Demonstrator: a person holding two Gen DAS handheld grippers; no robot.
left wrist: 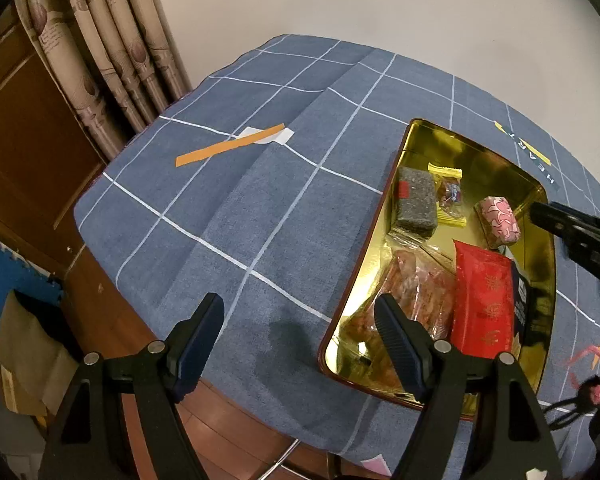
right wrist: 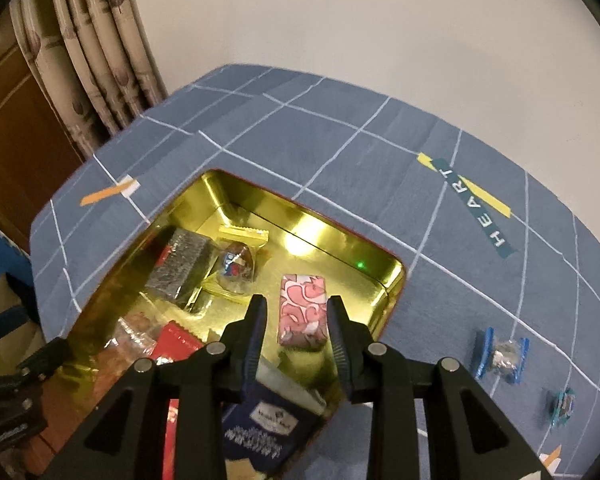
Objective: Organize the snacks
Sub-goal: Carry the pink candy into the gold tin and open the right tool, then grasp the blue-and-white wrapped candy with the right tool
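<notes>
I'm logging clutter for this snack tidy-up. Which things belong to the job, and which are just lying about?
Job: gold tin, pink snack between the right gripper fingers, red pack, grey block, blue candy, teal candy.

Lying about: tablecloth, curtain, paper bag.

A home, probably a living room, is suggested: patterned curtains (left wrist: 112, 52), a wooden door (left wrist: 24, 152), and a checked tablecloth (left wrist: 228, 184) are seen.

Glossy gold metal tin (right wrist: 396, 276); matt woven cloth tablecloth (left wrist: 260, 200).
</notes>
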